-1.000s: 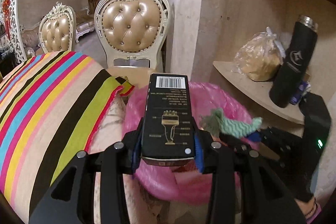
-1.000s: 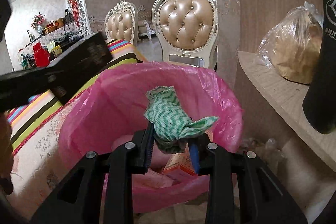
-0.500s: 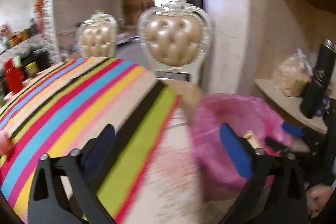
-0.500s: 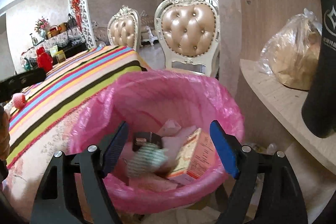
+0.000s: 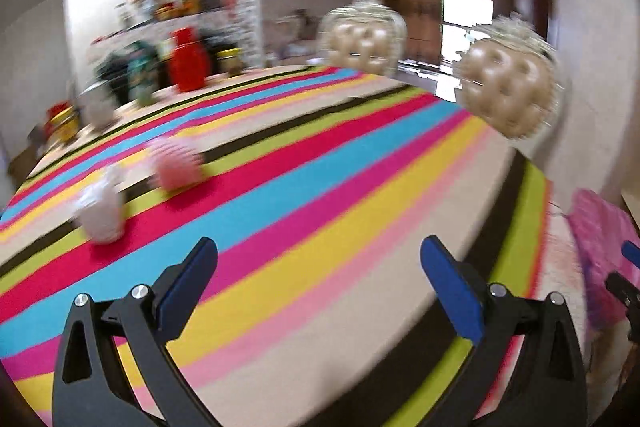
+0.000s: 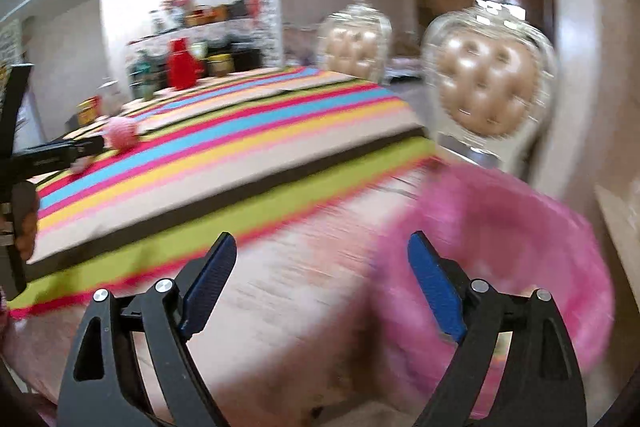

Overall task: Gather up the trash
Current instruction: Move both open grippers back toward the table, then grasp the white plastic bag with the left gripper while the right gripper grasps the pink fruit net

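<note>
My left gripper (image 5: 318, 251) is wide open and empty over the striped tablecloth (image 5: 320, 163). Ahead on the left of the cloth lie a crumpled white wad (image 5: 100, 211) and a pink crumpled ball (image 5: 176, 163), both blurred. The pink-lined trash bin (image 5: 600, 251) shows at the right edge. In the right wrist view my right gripper (image 6: 322, 247) has its jaws opening with nothing between them, beside the pink bin (image 6: 520, 259) at lower right. The pink ball (image 6: 122, 133) lies far off on the cloth, near the left gripper's black body (image 6: 52, 155).
Two tufted cream chairs (image 5: 508, 87) (image 5: 364, 39) stand behind the table. A red jug (image 5: 188, 63) and several jars crowd the table's far left end. A pale wall pillar (image 6: 580, 67) and a shelf edge (image 6: 616, 219) flank the bin on the right.
Both grippers let go: the black box and the green cloth dropped into the pink bin. Both then swung left, away from the bin and toward the striped table, the left one farther.
</note>
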Demonstrator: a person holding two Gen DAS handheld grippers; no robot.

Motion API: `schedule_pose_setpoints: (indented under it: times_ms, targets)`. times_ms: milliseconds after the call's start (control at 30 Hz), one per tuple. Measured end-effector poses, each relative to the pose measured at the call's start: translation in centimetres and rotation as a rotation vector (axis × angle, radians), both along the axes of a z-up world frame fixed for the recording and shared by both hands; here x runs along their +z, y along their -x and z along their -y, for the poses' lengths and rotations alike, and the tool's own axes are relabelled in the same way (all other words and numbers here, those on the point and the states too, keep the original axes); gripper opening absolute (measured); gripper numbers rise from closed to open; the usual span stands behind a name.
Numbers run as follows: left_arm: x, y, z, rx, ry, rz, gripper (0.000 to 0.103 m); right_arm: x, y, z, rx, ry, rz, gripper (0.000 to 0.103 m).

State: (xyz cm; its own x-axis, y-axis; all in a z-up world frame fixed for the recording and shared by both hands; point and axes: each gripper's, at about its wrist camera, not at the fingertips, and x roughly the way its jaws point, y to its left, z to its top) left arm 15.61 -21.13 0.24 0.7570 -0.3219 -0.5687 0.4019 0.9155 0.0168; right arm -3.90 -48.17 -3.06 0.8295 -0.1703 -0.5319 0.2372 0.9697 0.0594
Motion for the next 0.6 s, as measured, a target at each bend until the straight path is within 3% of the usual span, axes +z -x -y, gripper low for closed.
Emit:
schedule_pose_setpoints:
  times_ms: [367,600]
  targets:
    - [-0.5,-7.9,-14.4,0.347,-0.071,0.01,0.098,2.6,-13.9,-15.1,0.359,-0.003,-0.013,0.084]
    - [-1.4,-13.6,-18.8,0.468,-0.094,-0.063,0.098,2.6,-24.4,-20.0,0.436,-0.068,-0.073,0.084]
